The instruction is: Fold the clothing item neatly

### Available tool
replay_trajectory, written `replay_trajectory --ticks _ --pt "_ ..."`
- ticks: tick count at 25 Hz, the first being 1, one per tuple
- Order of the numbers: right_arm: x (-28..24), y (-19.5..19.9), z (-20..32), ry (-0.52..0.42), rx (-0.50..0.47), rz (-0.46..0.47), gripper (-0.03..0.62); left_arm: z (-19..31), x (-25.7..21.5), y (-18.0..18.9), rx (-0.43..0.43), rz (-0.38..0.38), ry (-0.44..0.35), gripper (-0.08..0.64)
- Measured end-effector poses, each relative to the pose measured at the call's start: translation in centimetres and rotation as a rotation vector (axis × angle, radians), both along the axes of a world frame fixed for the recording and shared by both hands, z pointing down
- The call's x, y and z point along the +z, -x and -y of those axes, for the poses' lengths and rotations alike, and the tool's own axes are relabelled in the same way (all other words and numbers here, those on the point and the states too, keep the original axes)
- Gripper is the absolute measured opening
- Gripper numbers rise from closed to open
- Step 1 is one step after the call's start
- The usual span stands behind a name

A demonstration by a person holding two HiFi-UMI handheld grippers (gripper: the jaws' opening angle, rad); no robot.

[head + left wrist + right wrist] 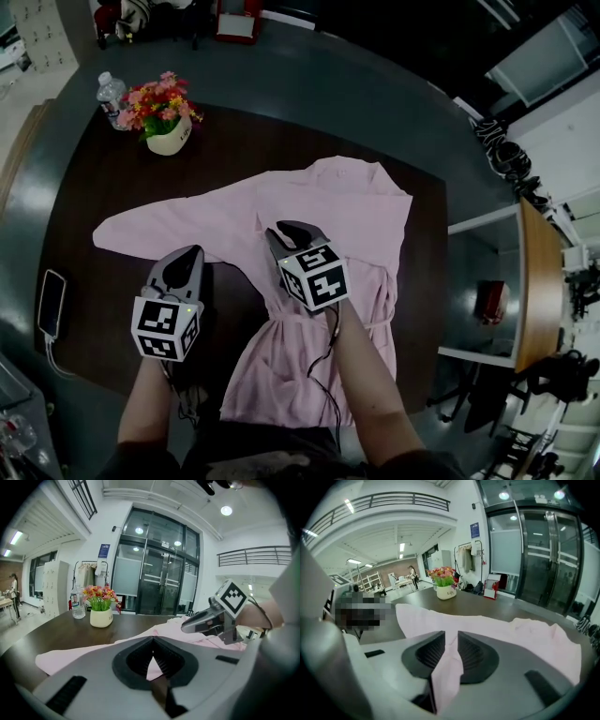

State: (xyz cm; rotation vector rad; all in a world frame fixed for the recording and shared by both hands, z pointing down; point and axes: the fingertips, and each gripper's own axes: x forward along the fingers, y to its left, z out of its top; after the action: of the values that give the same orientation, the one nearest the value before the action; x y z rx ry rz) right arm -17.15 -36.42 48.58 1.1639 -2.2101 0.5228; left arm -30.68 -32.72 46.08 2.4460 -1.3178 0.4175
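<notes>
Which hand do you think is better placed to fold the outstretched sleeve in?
Probably left: the left tool is at the sleeve, while the right tool is central on the pink garment, jaws apart around fabric.

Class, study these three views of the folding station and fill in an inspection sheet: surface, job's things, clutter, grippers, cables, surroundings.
Surface: dark brown wooden table, its middle covered by the garment.
Job's things: pale pink long-sleeved garment spread out, one sleeve stretched to the left.
Clutter: white pot of pink and red flowers, clear plastic water bottle beside it, dark phone at the left edge.
Grippers: left gripper shut at the sleeve's edge, whether it pinches cloth is unclear; right gripper slightly open, a fold of the garment between its jaws.
Cables: black cable trailing back from the right gripper; white lead from the phone.
Surroundings: glass doors, clothes rack, grey floor.
</notes>
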Motion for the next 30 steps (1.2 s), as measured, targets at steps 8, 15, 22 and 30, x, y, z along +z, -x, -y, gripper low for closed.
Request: replay_trajectory --ticks 8,15,22,30 --pt "-8.1 1.1 -8.4 -0.158 0.061 0.195 0.046 -6.5 -4.0 3.2 -0.118 0.025 -0.073 0.008" --pt "-12.3 2.7 -18.3 -0.241 0.024 0.281 -0.003 -15.5 -6.7 3.9 -0.153 0.06 -0.106 0.008" --pt "-13.3 8.5 -22.7 -0.217 -0.029 0.369 -0.009 -18.9 -8.0 5.3 -0.183 0.044 -0.116 0.008" --pt "-12.6 17.7 -20.5 -0.235 -0.036 0.308 -0.009 -15.8 -8.1 12.5 -0.197 0.028 -0.127 0.008"
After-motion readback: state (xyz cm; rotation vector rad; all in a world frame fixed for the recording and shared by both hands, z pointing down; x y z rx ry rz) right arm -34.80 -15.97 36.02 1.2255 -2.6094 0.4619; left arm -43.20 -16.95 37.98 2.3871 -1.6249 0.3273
